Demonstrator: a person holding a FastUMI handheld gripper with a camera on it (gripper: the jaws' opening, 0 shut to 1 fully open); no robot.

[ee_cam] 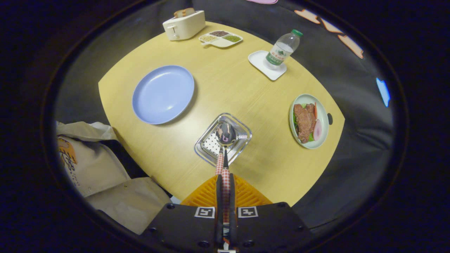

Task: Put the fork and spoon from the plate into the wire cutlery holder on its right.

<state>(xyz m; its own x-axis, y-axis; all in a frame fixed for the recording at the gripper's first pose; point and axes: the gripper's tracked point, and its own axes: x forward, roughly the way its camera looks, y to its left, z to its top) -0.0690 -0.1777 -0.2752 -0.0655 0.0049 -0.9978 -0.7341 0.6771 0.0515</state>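
Observation:
My gripper (225, 180) hangs above the table, shut on the red-checked handle of a spoon (225, 133). The spoon points straight ahead from the fingers, and its shiny bowl hovers over the open top of the wire cutlery holder (242, 128). I look down into this square chrome basket with a perforated bottom. A thin dark strip runs along the handle; I cannot tell whether it is the fork. The round blue plate (162, 94) lies to the holder's left and beyond it, with nothing on it.
A white toaster (184, 24) and a divided dish of grains (220, 38) stand at the round wooden table's far edge. A water bottle (283, 49) sits on a white coaster. A plate of meat (309, 121) lies right of the holder. A person's beige sleeve (91, 165) is at the left.

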